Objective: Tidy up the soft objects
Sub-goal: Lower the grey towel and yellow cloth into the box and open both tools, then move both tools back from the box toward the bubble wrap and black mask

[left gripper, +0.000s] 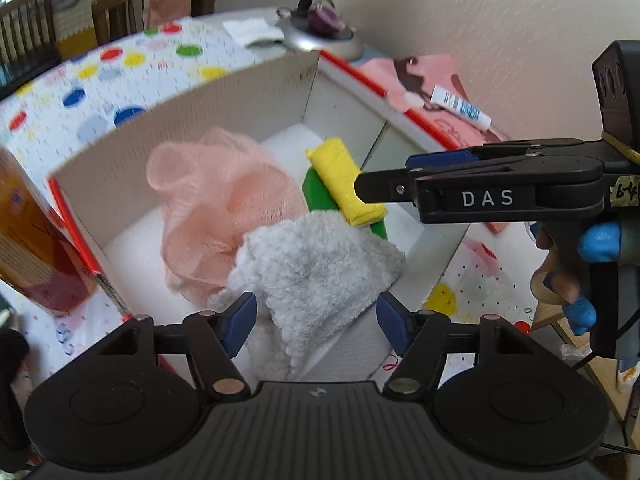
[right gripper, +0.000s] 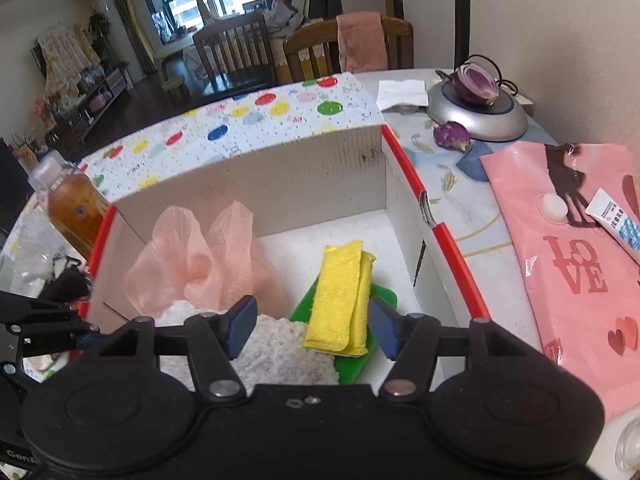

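A cardboard box (left gripper: 240, 92) with a red rim holds a pink mesh bath pouf (left gripper: 216, 200), a fluffy grey towel (left gripper: 316, 264), and a folded yellow cloth (left gripper: 344, 180) lying on a green pad (left gripper: 318, 196). My left gripper (left gripper: 316, 320) is open above the box's near edge; the grey towel lies between its blue pads, which do not press on it. My right gripper (right gripper: 312, 328) is open over the yellow cloth (right gripper: 340, 296) and grey towel (right gripper: 280, 352), with the pouf (right gripper: 200, 264) behind them. In the left wrist view it reaches in from the right, over the box.
An amber bottle (right gripper: 76, 208) stands at the box's left. To the right lie a pink LOVE bag (right gripper: 568, 264) and a white tube (right gripper: 616, 220). Behind are a silver lamp base (right gripper: 476, 112) bearing a halved purple onion, a dotted tablecloth (right gripper: 256, 120) and wooden chairs.
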`<state>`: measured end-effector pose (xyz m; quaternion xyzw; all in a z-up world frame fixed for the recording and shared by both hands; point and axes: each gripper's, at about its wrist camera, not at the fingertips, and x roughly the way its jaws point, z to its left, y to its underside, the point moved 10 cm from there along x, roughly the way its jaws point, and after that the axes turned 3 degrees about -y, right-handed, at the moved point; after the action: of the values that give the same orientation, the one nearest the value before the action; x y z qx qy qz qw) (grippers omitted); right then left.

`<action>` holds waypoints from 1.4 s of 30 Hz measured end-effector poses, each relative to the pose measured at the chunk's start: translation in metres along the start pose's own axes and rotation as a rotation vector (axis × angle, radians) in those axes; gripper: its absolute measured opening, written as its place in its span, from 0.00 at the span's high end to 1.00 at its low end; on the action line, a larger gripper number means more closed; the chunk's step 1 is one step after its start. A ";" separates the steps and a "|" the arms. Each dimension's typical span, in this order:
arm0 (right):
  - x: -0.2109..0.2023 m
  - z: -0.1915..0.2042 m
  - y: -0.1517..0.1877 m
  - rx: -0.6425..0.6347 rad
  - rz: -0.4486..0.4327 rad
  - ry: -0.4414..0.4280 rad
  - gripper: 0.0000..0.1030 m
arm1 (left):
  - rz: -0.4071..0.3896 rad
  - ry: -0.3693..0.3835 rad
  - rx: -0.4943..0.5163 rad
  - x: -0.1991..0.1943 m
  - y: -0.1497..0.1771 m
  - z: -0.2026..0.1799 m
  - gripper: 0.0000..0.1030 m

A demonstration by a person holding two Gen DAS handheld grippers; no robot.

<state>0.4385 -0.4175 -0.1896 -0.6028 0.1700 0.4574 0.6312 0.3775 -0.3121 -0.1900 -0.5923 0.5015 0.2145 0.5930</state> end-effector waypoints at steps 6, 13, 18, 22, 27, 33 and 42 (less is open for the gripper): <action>-0.026 0.011 -0.006 0.017 -0.060 -0.021 0.39 | -0.078 0.013 0.002 -0.033 -0.003 0.001 0.36; -0.065 0.037 -0.013 0.007 -0.147 -0.038 0.31 | -0.196 -0.027 -0.030 -0.083 -0.002 0.025 0.36; -0.091 0.069 -0.017 -0.022 -0.212 -0.050 0.26 | -0.284 -0.051 -0.044 -0.124 0.002 0.046 0.31; -0.103 0.099 -0.018 -0.040 -0.250 -0.070 0.18 | -0.343 -0.079 -0.050 -0.153 0.012 0.066 0.29; -0.108 0.139 -0.017 -0.065 -0.277 -0.099 0.14 | -0.384 -0.105 -0.076 -0.181 0.029 0.096 0.23; -0.108 0.187 -0.012 -0.081 -0.296 -0.140 0.07 | -0.416 -0.120 -0.085 -0.208 0.050 0.129 0.18; -0.087 0.244 0.008 -0.086 -0.270 -0.168 0.05 | -0.436 -0.113 -0.087 -0.231 0.083 0.178 0.14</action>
<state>0.3045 -0.2275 -0.0748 -0.6063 0.0140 0.4241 0.6725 0.2742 -0.0529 -0.0706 -0.6987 0.3180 0.1356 0.6264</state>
